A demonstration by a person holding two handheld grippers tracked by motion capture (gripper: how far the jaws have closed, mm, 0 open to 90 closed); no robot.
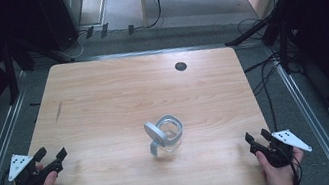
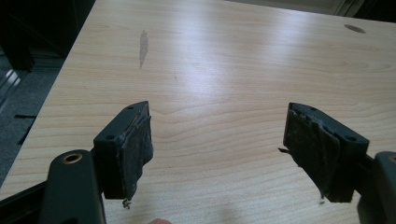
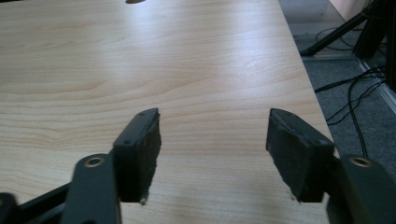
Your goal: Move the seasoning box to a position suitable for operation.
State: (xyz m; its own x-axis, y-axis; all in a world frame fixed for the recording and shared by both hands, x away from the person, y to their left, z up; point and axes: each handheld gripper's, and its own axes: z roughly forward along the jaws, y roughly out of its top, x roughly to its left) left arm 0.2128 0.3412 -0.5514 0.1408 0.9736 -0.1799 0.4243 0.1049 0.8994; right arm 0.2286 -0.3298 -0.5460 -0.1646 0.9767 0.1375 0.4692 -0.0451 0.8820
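Left gripper [image 1: 53, 157] is hovering well left of the jar [image 1: 167, 135], jaws spread apart, gripping nothing. Jar is sitting upright mid-table [image 1: 102, 98], clear glass, long axis vertical, hinged lid [image 1: 155, 133] hanging open on its left side. Probably light but slippery and breakable; the rim or lid looks the safest hold. Right gripper [image 1: 257, 138] is waiting well right of the jar, jaws also apart, empty.

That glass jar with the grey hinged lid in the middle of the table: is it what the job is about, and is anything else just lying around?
Part of the job:
- clear glass jar with a grey hinged lid, lid swung open
- left gripper, open
- right gripper, open

Just there:
- light wooden table
- round dark cable hole in the tabletop
- black cables on the floor
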